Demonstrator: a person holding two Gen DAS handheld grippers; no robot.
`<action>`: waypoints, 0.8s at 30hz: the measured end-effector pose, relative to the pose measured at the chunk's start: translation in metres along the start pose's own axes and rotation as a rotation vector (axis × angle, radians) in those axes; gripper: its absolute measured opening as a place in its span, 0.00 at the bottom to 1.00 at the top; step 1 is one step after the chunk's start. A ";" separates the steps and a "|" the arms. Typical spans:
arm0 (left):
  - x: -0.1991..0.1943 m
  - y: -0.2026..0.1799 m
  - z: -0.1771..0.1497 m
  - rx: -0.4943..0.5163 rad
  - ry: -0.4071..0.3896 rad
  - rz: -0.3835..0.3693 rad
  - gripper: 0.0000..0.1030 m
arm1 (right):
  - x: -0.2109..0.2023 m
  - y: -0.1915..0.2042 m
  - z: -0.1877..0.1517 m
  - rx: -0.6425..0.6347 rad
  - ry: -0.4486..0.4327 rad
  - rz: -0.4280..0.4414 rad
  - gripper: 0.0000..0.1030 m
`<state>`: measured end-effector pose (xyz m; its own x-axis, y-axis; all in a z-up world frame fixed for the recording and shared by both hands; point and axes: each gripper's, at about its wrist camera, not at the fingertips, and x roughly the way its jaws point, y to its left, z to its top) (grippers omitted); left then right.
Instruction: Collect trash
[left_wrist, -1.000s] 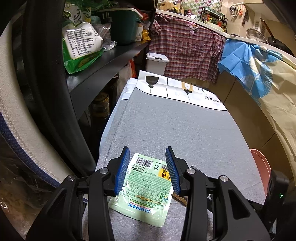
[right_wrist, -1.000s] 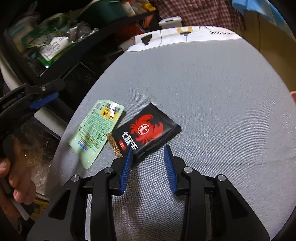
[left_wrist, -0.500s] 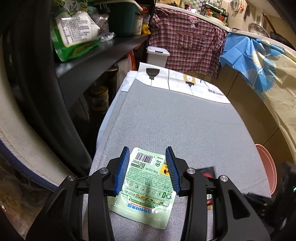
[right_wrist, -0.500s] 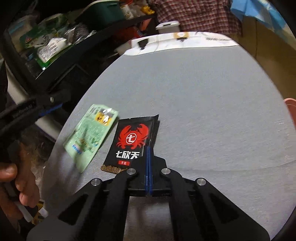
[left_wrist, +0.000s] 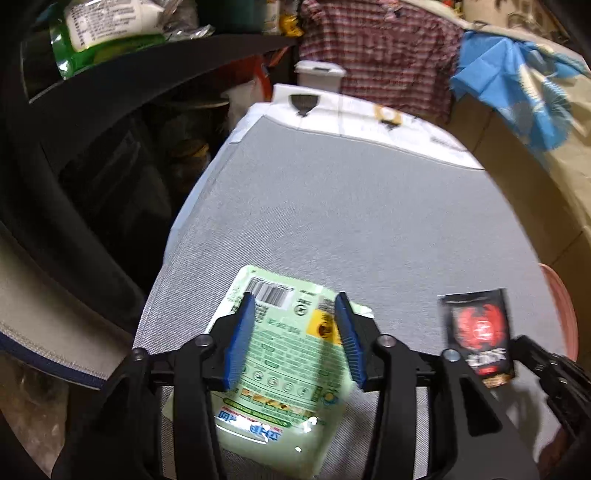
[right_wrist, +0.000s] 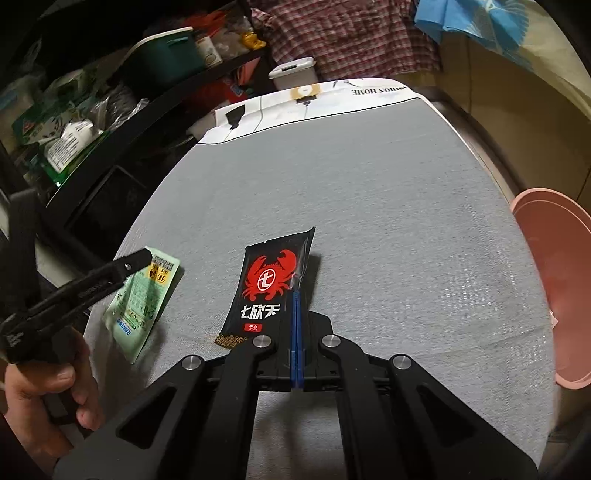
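A pale green snack packet (left_wrist: 280, 365) lies at the near left edge of the grey table (left_wrist: 351, 221). My left gripper (left_wrist: 295, 332) is open, its blue pads straddling the packet from above. A black packet with a red crab (right_wrist: 269, 284) is pinched at its right edge by my right gripper (right_wrist: 296, 295), which is shut on it and holds it lifted off the table. The black packet also shows at the right in the left wrist view (left_wrist: 478, 332). The green packet (right_wrist: 142, 299) and the left gripper show at the left in the right wrist view.
A pink bin (right_wrist: 554, 288) stands beside the table's right edge. A dark shelf (right_wrist: 122, 122) with bags and a green box runs along the left. A small white bin (left_wrist: 319, 72) and a plaid shirt (left_wrist: 380, 51) are beyond the far end.
My right gripper shut on the black crab packet and lifted it up and to the right. My left gripper moved forward over the green packet, still open.
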<state>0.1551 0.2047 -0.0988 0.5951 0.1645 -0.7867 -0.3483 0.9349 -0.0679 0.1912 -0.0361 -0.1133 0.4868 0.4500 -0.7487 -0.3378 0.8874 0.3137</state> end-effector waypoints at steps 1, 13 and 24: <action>0.004 0.001 0.000 -0.019 0.008 0.011 0.49 | -0.001 -0.002 0.001 0.003 -0.002 0.000 0.00; 0.022 -0.007 -0.002 -0.009 0.049 0.086 0.77 | -0.001 -0.010 -0.001 0.003 0.013 0.008 0.00; 0.015 -0.020 -0.007 0.069 0.047 0.018 0.46 | 0.001 -0.002 -0.003 -0.017 0.018 0.019 0.00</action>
<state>0.1656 0.1865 -0.1134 0.5539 0.1681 -0.8154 -0.3067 0.9517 -0.0121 0.1895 -0.0376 -0.1166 0.4654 0.4647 -0.7533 -0.3606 0.8768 0.3181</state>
